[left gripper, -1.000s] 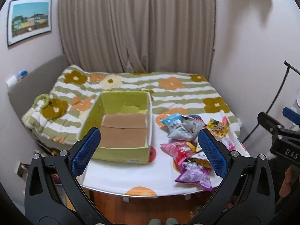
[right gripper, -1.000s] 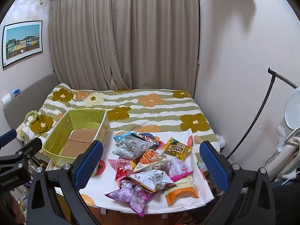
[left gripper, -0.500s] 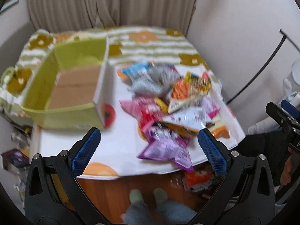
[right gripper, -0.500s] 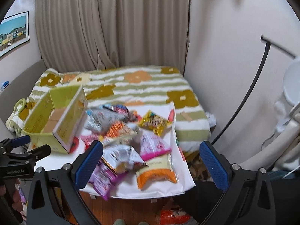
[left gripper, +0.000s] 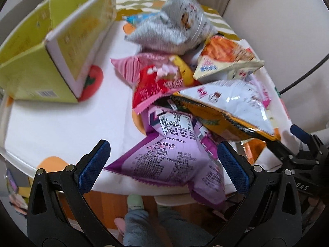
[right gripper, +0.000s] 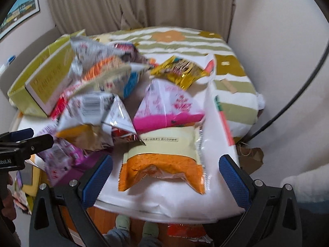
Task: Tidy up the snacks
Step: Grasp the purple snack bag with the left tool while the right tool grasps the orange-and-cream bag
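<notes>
A heap of snack bags covers the right half of a small white table (left gripper: 51, 127). In the left wrist view a purple bag (left gripper: 170, 158) lies nearest, between the spread fingers of my left gripper (left gripper: 163, 164), which is open and holds nothing. Behind it lie a pink and red bag (left gripper: 156, 76), a grey bag (left gripper: 170, 30) and an orange and white bag (left gripper: 224, 55). A green cardboard box (left gripper: 47, 47) stands at the left. In the right wrist view my right gripper (right gripper: 164, 177) is open just in front of an orange and cream bag (right gripper: 164, 160), with a pink and white bag (right gripper: 168, 107) and a gold bag (right gripper: 181, 70) beyond.
A bed with a striped, flowered cover (right gripper: 185, 41) lies behind the table, with curtains (right gripper: 144, 2) and a wall beyond. A black cable (right gripper: 287, 100) runs along the right wall. The person's feet (left gripper: 133, 203) stand on the wooden floor under the table edge.
Both grippers have dropped down and forward toward the snack heap. The bags now fill each view, and both grippers stay open.
</notes>
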A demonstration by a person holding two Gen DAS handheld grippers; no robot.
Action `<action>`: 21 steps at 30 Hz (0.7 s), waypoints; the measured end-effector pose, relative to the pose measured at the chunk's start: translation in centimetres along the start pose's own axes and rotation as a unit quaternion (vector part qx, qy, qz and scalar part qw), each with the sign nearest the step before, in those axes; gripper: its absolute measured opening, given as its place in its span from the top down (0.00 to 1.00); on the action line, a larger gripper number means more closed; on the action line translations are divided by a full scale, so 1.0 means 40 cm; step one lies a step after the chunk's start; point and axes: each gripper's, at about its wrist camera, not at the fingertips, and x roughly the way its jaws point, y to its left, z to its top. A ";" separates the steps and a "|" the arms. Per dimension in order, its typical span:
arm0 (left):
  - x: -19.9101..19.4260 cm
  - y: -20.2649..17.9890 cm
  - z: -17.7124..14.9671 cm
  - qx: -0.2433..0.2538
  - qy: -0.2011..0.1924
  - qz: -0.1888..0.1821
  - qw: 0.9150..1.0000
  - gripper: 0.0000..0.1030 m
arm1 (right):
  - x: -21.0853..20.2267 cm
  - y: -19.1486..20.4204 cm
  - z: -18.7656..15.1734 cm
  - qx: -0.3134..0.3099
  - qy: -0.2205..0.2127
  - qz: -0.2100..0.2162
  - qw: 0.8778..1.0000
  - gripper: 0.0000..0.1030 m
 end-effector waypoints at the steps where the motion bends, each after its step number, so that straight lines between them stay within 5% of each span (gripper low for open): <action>1: 0.013 -0.001 -0.001 -0.001 0.003 0.005 1.000 0.00 | 0.016 0.002 -0.002 -0.003 0.002 0.002 1.000 0.00; 15: 0.112 -0.004 -0.023 -0.016 0.031 -0.027 0.999 0.05 | 0.130 0.026 0.003 -0.045 0.032 0.001 0.998 0.00; 18: 0.117 -0.001 -0.032 -0.025 0.036 -0.063 0.997 0.24 | 0.136 0.028 -0.002 -0.049 0.030 -0.002 0.998 0.00; 21: 0.122 -0.002 -0.041 -0.031 0.038 -0.077 0.996 0.29 | 0.137 0.030 -0.004 -0.056 0.028 -0.009 0.998 0.02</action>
